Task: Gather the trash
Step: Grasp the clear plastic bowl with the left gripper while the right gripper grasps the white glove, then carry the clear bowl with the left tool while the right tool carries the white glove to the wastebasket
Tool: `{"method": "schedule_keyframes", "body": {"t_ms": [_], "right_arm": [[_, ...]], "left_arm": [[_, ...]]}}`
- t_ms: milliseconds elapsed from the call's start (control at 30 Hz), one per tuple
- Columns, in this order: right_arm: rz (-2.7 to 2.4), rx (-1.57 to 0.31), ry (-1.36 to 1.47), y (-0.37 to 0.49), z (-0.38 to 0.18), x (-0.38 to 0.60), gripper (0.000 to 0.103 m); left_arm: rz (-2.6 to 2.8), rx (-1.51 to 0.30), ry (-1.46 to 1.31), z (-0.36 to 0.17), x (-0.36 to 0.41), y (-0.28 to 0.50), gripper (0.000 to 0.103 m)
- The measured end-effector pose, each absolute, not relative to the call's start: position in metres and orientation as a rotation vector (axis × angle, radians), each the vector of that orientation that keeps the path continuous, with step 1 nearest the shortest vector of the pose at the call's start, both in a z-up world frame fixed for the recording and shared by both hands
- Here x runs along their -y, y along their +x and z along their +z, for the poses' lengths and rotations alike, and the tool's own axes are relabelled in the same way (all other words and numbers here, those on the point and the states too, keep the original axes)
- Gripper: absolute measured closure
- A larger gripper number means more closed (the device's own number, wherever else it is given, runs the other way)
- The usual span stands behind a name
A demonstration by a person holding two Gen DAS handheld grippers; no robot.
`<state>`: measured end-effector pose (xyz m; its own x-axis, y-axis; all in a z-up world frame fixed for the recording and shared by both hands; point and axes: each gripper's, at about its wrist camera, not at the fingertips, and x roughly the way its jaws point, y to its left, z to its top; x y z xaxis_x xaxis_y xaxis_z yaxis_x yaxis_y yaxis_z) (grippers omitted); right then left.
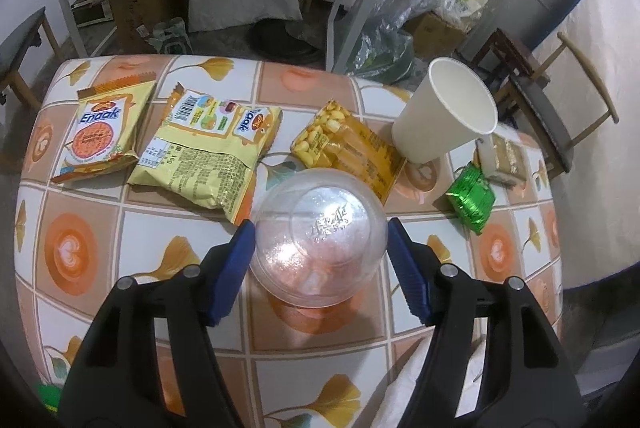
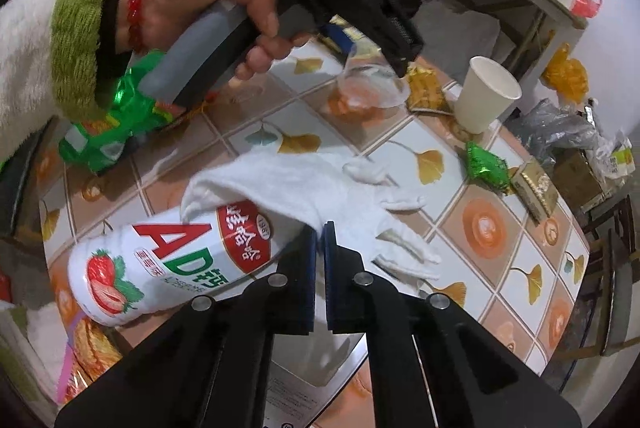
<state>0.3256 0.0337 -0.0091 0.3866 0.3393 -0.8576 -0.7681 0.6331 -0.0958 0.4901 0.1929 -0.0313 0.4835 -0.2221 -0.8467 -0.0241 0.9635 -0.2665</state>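
The left gripper was seen with its blue pads spread wide on either side of a clear plastic cup lying on the tiled tablecloth; whether the pads touched the cup could not be told. Only the left wrist view showed the two Enaak snack packets laid side by side at the far left, and a peanut bar wrapper just behind the clear cup. A white paper cup stood beyond it, with a green foil wrapper and a pale wrapped bar near its right.

From the right wrist view, the left gripper was seen from the side, held in the person's left hand, poised at the clear plastic cup. The right gripper was shown with its jaws drawn together, nothing between them. Only here were seen a white strawberry AD drink bottle lying on its side, partly covered by a white cloth glove, and a green foil packet under the wrist. The white paper cup and green foil wrapper were seen again farther back.
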Motion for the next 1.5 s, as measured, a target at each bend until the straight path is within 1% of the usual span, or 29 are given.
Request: {"method": "schedule_keyframes", "body": {"t_ms": [167, 633, 933, 1167, 1400, 1500], "right_arm": [[0.727, -0.883, -0.49, 0.324, 0.009, -0.026, 0.099], [0.658, -0.763, -0.369, 0.3, 0.071, 0.014, 0.1], [0.6, -0.675, -0.295, 0.27, 0.107, 0.06, 0.099], [0.514, -0.66, -0.178, 0.246, 0.118, 0.13, 0.099], [0.346, -0.678, -0.072, 0.203, 0.115, 0.23, 0.099], [0.256, -0.702, -0.02, 0.18, 0.105, 0.28, 0.099]], "left_arm": [[-0.127, -1.031, -0.252, -0.017, -0.193, 0.478, 0.04], [-0.147, -0.939, -0.209, 0.048, -0.183, 0.432, 0.04], [-0.212, -0.914, -0.134, 0.086, -0.146, 0.392, 0.04], [-0.33, -0.947, -0.096, 0.092, -0.075, 0.363, 0.04], [-0.535, -1.013, -0.037, 0.073, 0.044, 0.335, 0.04], [-0.615, -1.037, -0.002, 0.063, 0.099, 0.324, 0.04]]}}
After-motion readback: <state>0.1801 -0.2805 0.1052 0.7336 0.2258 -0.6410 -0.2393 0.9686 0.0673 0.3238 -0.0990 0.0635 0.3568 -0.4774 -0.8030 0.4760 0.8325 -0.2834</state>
